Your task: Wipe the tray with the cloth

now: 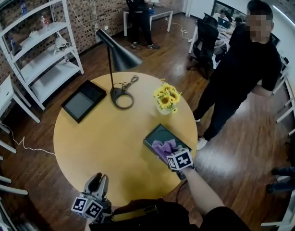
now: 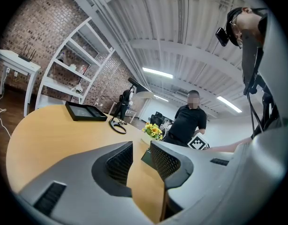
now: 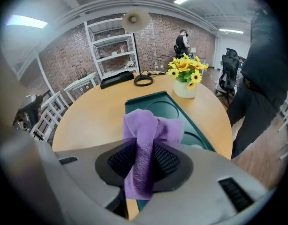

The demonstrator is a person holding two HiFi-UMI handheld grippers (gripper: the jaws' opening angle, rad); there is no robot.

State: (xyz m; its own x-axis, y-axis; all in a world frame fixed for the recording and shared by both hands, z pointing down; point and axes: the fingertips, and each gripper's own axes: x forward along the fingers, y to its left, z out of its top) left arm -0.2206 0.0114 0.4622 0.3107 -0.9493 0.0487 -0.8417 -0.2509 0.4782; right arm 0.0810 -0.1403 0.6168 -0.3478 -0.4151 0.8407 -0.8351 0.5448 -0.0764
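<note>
Right hand-held gripper (image 3: pixel 144 159): grasping the purple cloth (image 3: pixel 151 128), bunched over the near end of the tray (image 3: pixel 159 104); whether it presses down I cannot tell.
Left hand-held gripper (image 2: pixel 140 161): clenched on nothing, well apart from the tray.
Tray: on the counter (image 1: pixel 104 138), near its right edge.
Sliding risk: nothing steadies the tray, so a hard wipe may push it over the edge.
Vase risk: the flower vase (image 1: pixel 165 102) stands just beyond; a long stroke could tip it.
Cloth risk: a small pinch; dragging may pull it free.
</note>
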